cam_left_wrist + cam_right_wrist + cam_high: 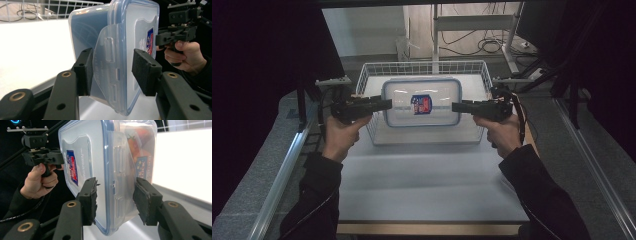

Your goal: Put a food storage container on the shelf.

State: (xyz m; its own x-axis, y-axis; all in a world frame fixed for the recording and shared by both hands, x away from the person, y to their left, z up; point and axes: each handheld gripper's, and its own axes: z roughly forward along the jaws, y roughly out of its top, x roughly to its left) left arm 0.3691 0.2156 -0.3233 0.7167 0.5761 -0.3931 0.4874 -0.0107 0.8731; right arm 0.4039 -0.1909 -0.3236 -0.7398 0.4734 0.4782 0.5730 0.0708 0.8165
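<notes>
Tongs first: left tongs (388,104) straddling the box end that faces them, that's the clear lidded box (422,87). 1 pad flat on the latch flap (106,57) on the body side, other pad (143,72) a sliver shy of the lid. So spread, not pinching yet. Right tongs (455,107) doing the mirror job on the opposite end, pads snug up to lid and body alike. No telling whether actually squeezing or just kissing the plastic.

Box itself: dead centre between the 2 sets of jaw tips, lid up with the red-and-blue sticker (421,104) on top, over the white wire basket (371,75). Sitting on the basket floor or hanging a bit above it? Can't say.

Handling guess: hard, stiff plastic, glossy and slick, so probably keen to skate out from foam pads under a lazy squeeze. Looks like something orange (140,135) packed inside at the right-tongs end, so maybe some weight, maybe lopsided. Not fragile as such, but latch flaps hinged and floppy, bad thing to trust alone.

Best bite, probably: right across the rim at each short end, 1 pad on the lid, 1 under the base. Squeeze both sides evenly, lift together, keep flat. Avoid grabbing just the flap tip.
</notes>
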